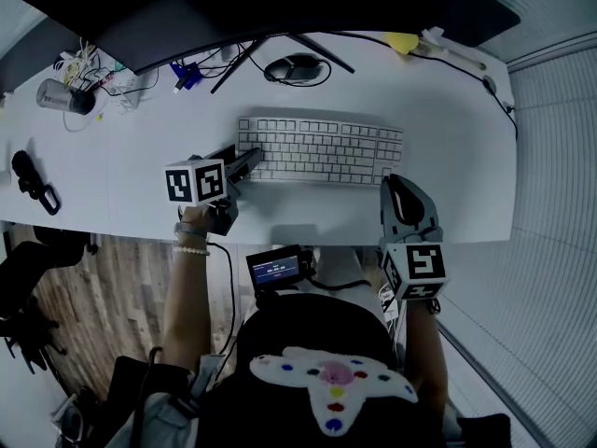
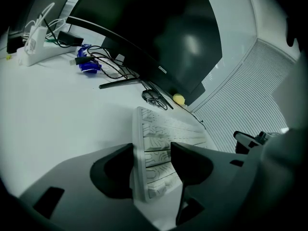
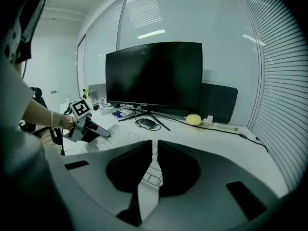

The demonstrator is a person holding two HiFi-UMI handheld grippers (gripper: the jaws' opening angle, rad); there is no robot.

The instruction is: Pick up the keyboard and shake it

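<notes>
Keyboard [image 1: 320,149] lies flat near the surface's [image 1: 140,189] front edge, the left hand-held gripper [image 1: 248,162] parted around its left end and the right hand-held gripper [image 1: 395,185] closed, empty, beside its right corner: either about to be lifted or just set down.

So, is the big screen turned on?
No, the monitor is all black, with no picture showing on it.
</notes>
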